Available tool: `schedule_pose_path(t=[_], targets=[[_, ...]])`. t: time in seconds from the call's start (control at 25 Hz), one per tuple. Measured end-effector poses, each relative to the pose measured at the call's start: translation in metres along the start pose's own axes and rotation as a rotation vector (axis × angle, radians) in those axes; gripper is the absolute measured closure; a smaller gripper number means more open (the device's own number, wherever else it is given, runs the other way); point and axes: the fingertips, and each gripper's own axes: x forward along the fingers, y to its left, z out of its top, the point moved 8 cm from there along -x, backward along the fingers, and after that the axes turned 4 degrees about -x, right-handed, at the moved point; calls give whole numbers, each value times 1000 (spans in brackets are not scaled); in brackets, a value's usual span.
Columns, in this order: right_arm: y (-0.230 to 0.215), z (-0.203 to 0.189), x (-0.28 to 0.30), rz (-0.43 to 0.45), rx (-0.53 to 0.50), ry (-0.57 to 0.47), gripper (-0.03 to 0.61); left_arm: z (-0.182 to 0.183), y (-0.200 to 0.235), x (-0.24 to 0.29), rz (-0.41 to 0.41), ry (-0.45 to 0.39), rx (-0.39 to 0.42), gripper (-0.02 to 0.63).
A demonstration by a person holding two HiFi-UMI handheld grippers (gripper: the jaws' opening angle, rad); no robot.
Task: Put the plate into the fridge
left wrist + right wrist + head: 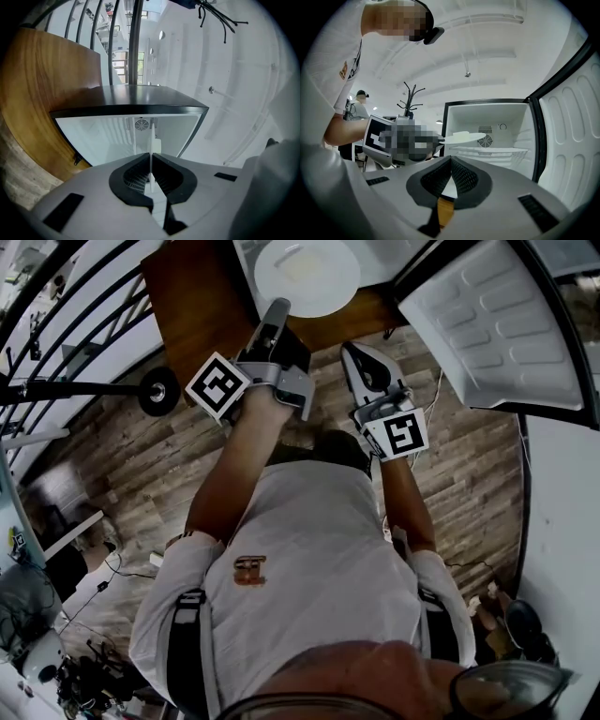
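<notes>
A white plate with a pale smear of food is held level in front of the open fridge. My left gripper is shut on its near rim. In the left gripper view the plate shows edge-on as a thin white line pinched between the jaws, with the fridge's white inside right behind it. The right gripper view shows the plate at the fridge mouth, above the wire shelf. My right gripper hangs a little lower and to the right, shut and empty, its pads touching.
The fridge door stands swung wide on the right, with moulded white pockets. A brown wooden cabinet flanks the fridge on the left. Plank floor lies below. Dark railing bars rise behind the fridge top.
</notes>
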Motion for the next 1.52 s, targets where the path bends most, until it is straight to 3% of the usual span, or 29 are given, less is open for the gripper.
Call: schedule_pose_path(t=[0.32,0.6,0.88,1.08,1.52], targets=[[-27,-1,18,71,-2,-30,546,1,5,23,15,-66,17,585],[-80,-14,45,181,7,-70,546,2,20,71,44,-183,39,586],[-108,-16,67,273,22,-88,546,11,29,97,92,-297,53,584],[-126,-15,76,317,49,-156,546,12,35,116,125,-374,52,584],[-162,-28,85,423,74,-148,546,11,46,143,193,-520,54,584]])
